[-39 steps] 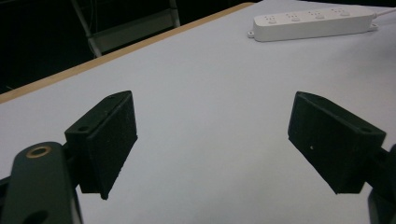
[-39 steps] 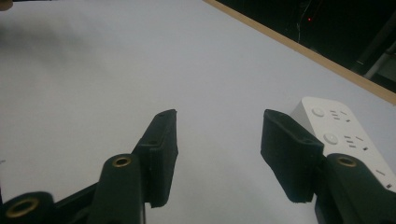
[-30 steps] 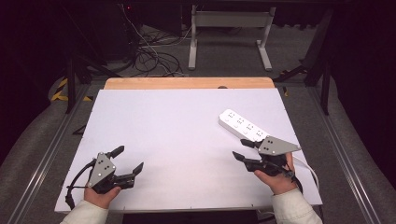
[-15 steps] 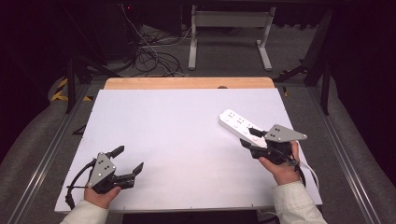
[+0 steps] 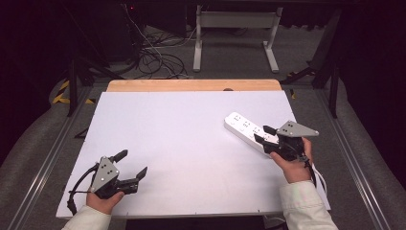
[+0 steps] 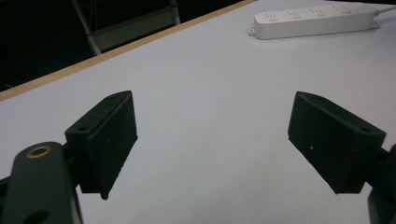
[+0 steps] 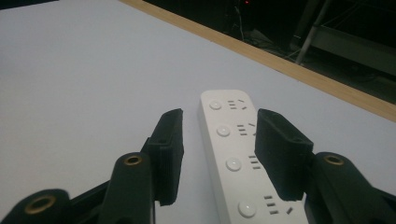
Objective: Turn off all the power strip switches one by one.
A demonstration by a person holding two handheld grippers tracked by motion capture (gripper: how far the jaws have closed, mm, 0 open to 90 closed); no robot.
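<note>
Now your right gripper (image 5: pixel 266 135) straddles the strip (image 5: pixel 242 126), fingers (image 7: pixel 170 149) parted, untouching; your left gripper (image 5: pixel 130 165), well apart, gapes wide, empty.

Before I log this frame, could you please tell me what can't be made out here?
- Near end of the power strip: in the high view the right claw and hand cover it; the right gripper view cuts it off at the bottom edge.
- Whether that claw touches the strip: its jaws stand open on either side, contact unclear.
- The strip's cord: mostly hidden behind the hand and sleeve in the high view.
- Socket markings: too small.
</note>
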